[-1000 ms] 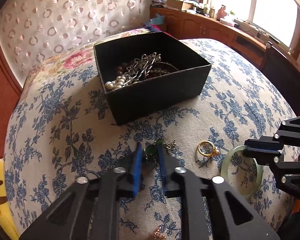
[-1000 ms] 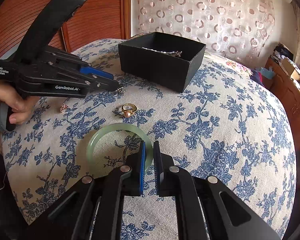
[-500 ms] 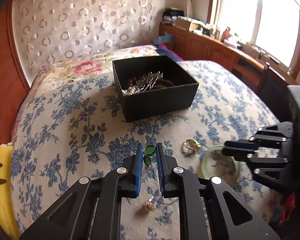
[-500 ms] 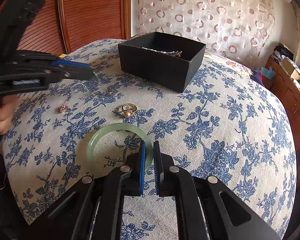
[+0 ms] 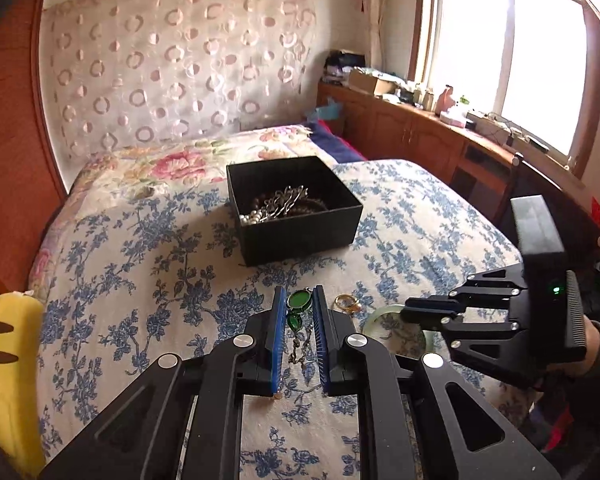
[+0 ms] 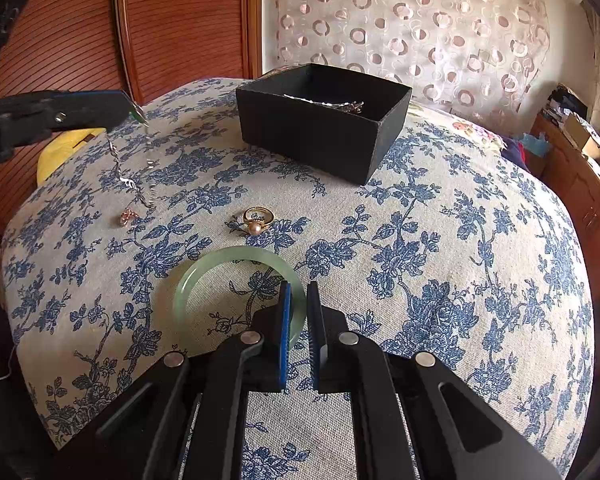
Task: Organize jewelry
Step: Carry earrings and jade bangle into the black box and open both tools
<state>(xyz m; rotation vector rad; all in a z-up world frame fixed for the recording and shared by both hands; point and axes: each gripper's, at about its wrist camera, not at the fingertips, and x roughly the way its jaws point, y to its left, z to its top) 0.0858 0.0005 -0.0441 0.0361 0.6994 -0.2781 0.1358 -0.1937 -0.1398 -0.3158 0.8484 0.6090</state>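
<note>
**Green pendant on its way to the box**

The left claw [image 5: 296, 312] is pinched tight on a green pendant [image 5: 299, 300]. You can see it in the low middle of the left view. Its thin chain [image 6: 134, 176] hangs down from the claw at the left of the right view, and the chain's low end looks to be on or just above the cloth [image 6: 440, 240].

The black box [image 5: 300, 236] sits in the middle of the left view, well past the claw. It already has pearls and a silver piece inside.

The right claw [image 6: 298, 320] is down low in the right view. Its 2 pads are close together around the near rim of the jade bangle [image 6: 196, 280]. It seems to grip the rim, though I cannot be sure the pads press on it.

To do this step well, lift the pendant high so the chain clears the box wall. Move slowly so the chain does not swing. Stop over the middle of the box, let the chain go in first, then let go.

Still on the cloth are 1 gold ring [image 6: 259, 218] with a pearl, just past the bangle, and 1 small pink charm [image 6: 127, 215] at the left.
</note>
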